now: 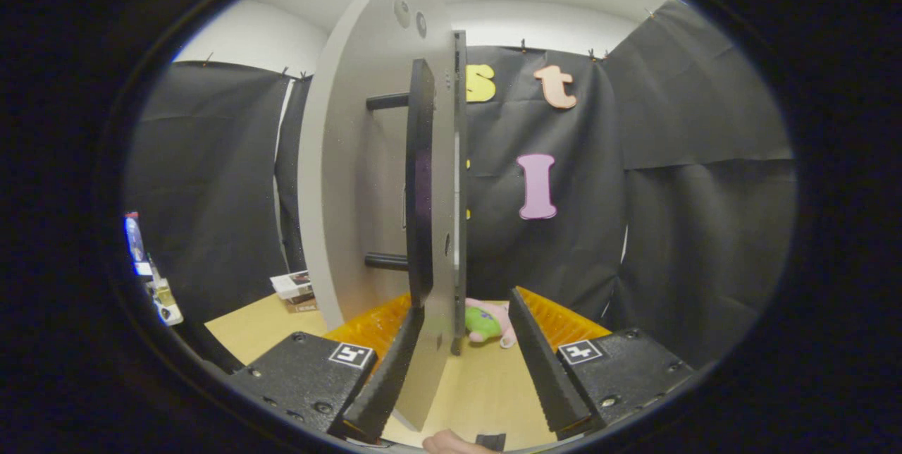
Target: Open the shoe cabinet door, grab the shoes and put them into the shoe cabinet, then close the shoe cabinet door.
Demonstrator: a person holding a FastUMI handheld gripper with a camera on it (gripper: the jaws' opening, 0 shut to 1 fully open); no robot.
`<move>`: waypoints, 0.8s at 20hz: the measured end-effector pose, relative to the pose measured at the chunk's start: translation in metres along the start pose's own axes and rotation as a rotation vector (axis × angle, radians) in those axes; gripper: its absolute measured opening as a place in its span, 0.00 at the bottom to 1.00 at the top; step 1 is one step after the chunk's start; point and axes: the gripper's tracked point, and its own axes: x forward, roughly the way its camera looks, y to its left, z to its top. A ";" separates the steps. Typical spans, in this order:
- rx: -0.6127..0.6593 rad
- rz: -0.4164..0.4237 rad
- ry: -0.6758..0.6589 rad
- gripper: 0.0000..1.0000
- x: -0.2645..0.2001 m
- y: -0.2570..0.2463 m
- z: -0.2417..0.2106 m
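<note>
The grey shoe cabinet door point(366, 179) stands swung out toward me, seen almost edge-on. A long black bar handle point(421, 179) runs up its face on two short black posts. My gripper point(465, 302) is open and straddles the door's free edge. The left finger point(394, 362) lies against the handle side, its tip just under the handle's lower end. The right finger point(539, 362) stands apart from the door on the other side. Beyond the fingers a pink and green soft shoe point(486, 320) lies on the wooden table point(254, 330), partly hidden by the door's edge.
A small stack of books point(296, 288) sits on the table left of the door. A lit screen point(134, 239) and small items stand further left. Part of a hand point(451, 443) shows below the fingers. Black cloth walls close in the booth.
</note>
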 end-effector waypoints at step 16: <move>-0.018 0.000 -0.046 0.84 0.030 0.077 -0.013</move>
